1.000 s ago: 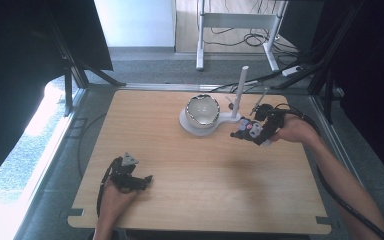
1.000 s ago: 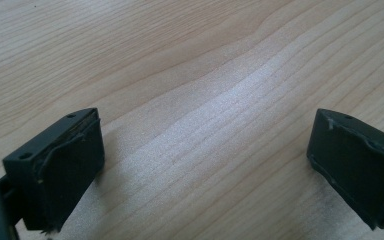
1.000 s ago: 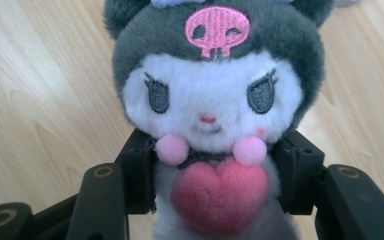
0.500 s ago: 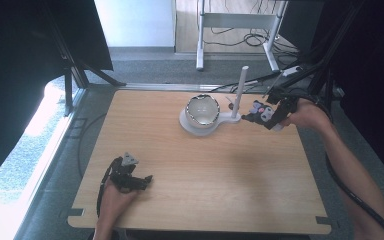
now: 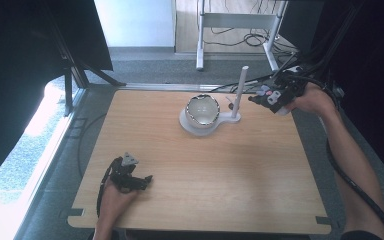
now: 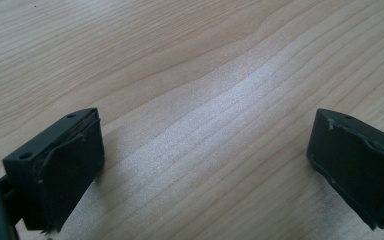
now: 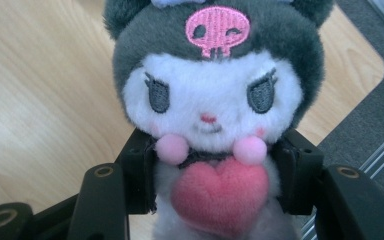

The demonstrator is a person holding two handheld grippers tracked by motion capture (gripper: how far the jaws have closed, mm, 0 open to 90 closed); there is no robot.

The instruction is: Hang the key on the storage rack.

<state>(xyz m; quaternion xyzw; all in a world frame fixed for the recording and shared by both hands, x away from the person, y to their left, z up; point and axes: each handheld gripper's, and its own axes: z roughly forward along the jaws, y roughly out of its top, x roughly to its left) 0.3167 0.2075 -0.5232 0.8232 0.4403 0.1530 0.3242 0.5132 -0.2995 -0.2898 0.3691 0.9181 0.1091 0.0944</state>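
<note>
Near the front-left of the table [image 5: 280, 200], left gripper [image 5: 130, 176] resting low, jaws wide apart with nothing but bare wood between. Mid-table, bowl [image 5: 203, 111] on its white stand [image 5: 225, 120], post [image 5: 240, 90] upright beside it. Far right, right gripper [image 5: 266, 97] clamped on the plush toy [image 7: 210, 100] — held above the table's back-right edge, just right of the post; bowl leftward of the toy, so likely the nearer arm for any drop there.

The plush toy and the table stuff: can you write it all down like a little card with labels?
toy: plush toy, white face, dark hood, pink skull badge, pink heart on chest
held by: right gripper, jaws shut on its body
place: raised at the table's far right, by the white post
bowl: shiny bowl on the white stand
left gripper: open, nothing between its jaws, over bare wood
</note>
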